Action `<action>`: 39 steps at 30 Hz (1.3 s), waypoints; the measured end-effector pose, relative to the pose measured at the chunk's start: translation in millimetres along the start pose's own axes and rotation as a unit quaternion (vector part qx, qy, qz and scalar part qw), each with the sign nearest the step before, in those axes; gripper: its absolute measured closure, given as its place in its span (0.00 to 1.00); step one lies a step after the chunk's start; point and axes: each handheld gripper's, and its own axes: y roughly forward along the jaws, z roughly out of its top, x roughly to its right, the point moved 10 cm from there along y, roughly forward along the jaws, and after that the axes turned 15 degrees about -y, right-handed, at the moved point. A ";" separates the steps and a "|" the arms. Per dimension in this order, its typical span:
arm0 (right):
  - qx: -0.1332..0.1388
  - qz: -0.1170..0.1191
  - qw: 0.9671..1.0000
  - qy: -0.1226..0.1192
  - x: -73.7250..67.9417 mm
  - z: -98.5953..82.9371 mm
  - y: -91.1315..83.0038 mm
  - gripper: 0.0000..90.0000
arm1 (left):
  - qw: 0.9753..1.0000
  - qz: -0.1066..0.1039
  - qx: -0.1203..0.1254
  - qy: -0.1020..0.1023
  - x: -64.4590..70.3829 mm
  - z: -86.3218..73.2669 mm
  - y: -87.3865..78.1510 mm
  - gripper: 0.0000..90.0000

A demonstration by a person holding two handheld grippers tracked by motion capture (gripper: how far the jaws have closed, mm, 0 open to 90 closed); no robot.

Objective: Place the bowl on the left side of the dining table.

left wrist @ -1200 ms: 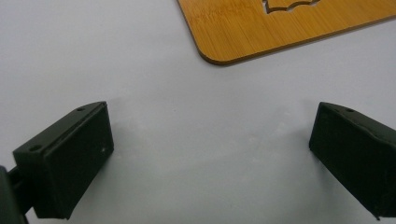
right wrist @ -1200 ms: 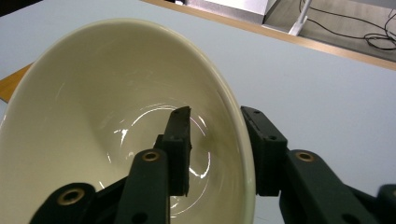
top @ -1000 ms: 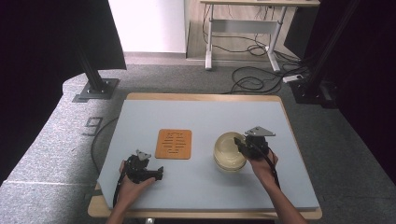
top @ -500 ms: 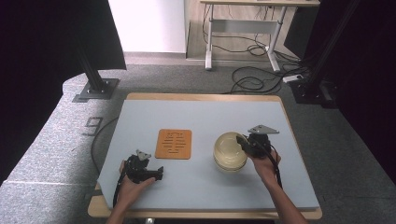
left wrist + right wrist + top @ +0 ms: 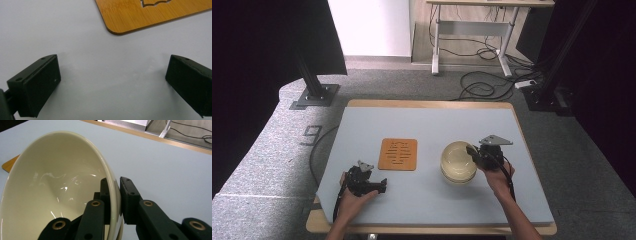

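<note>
Blue-grey table (image 5: 427, 127), one cream bowl (image 5: 457, 162) in right tongs (image 5: 473, 152), one wooden trivet (image 5: 398, 154)

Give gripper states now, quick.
Left gripper: open, holding nothing, over the table.
Right gripper: closed on the bowl rim.

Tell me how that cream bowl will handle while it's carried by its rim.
The bowl looks glazed and glossy, so it may slip between the right gripper jaws, which pinch only a short stretch of rim. Held at one edge, it will probably sag or swing. It seems stiff ceramic, likely to chip if dropped.
</note>
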 end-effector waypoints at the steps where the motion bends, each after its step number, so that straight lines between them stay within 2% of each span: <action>1: 0.001 0.001 1.000 0.001 0.0 -0.1 0.1 0.90 | 1.000 0.000 0.000 0.000 0.0 0.0 0.0 0.00; 16: 0.027 0.021 0.999 0.037 2.1 3.1 -6.4 0.90 | 1.000 0.000 0.000 0.000 -0.1 -0.1 -0.1 0.00; 24: 0.048 0.027 0.997 0.054 4.2 8.6 -17.2 0.90 | 1.000 0.000 0.000 0.000 -0.1 -0.2 -0.1 0.00; 39: 0.070 0.031 0.995 0.066 5.3 18.7 -29.8 0.90 | 1.000 0.000 0.000 0.000 -0.1 -0.1 -0.1 0.00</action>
